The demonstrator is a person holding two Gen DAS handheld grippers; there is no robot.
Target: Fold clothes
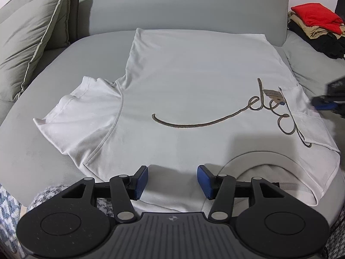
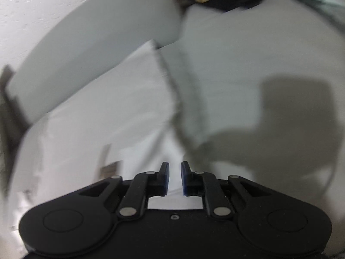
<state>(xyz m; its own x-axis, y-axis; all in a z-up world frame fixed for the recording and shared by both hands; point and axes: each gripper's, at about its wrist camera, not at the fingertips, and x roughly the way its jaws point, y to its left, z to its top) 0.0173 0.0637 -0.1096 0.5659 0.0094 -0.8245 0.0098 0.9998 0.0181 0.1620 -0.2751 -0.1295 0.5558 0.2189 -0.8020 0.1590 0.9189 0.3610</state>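
Observation:
A white T-shirt [image 1: 183,82] with a dark cursive print lies flat on a grey sofa seat [image 1: 43,129], collar nearest me, one sleeve spread to the left and the right sleeve folded in over the print. My left gripper [image 1: 172,182] is open and empty, just above the shirt's near shoulder edge. My right gripper [image 2: 175,177] hovers over the shirt's right side [image 2: 107,118]; its jaws stand a narrow gap apart with white cloth seen through the gap, and the view is blurred. The right gripper also shows at the right edge of the left wrist view [image 1: 325,103].
A grey backrest [image 1: 183,6] runs behind the shirt. Grey cushions [image 1: 28,43] stand at the left. A pile of red, tan and black clothes [image 1: 317,28] lies at the back right. A patterned rug [image 1: 8,211] shows below the seat's front edge.

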